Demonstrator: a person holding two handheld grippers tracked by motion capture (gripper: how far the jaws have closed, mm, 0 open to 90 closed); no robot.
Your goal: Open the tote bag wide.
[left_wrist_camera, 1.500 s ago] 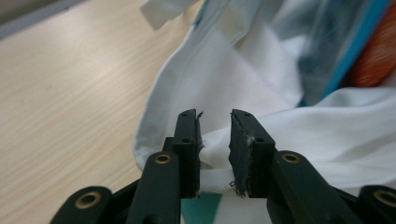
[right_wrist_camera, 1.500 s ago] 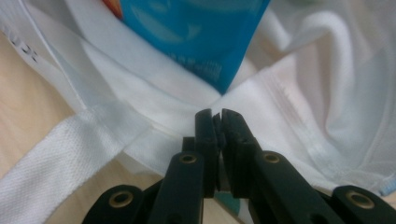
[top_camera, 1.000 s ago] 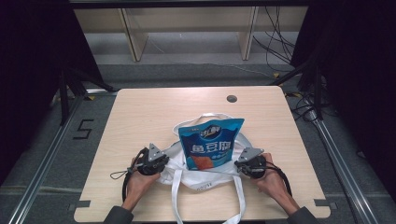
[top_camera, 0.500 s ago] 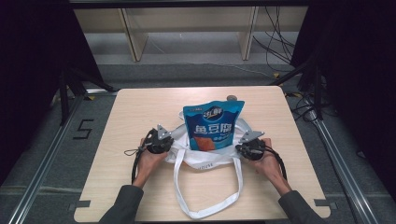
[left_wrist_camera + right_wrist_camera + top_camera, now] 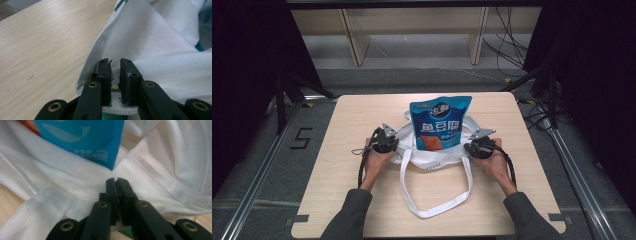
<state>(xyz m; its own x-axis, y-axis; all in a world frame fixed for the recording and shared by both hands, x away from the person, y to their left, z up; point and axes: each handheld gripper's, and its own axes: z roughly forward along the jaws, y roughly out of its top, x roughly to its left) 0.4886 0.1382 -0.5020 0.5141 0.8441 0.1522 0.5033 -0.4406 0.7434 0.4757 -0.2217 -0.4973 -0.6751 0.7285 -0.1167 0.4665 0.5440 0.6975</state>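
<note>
Since the earlier frame the white tote bag (image 5: 432, 157) and blue snack pouch (image 5: 440, 121) have shifted farther up the table (image 5: 337, 200). The left gripper (image 5: 115, 63) has been opening, a narrow gap showing at the bag's rim. The right gripper (image 5: 116, 181) sits nearly closed against the opposite rim.

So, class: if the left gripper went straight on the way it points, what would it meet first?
Most likely the white bag: its cloth lies right ahead of the left gripper, whose jaws stand slightly apart. The blue pouch stands farther on.
</note>
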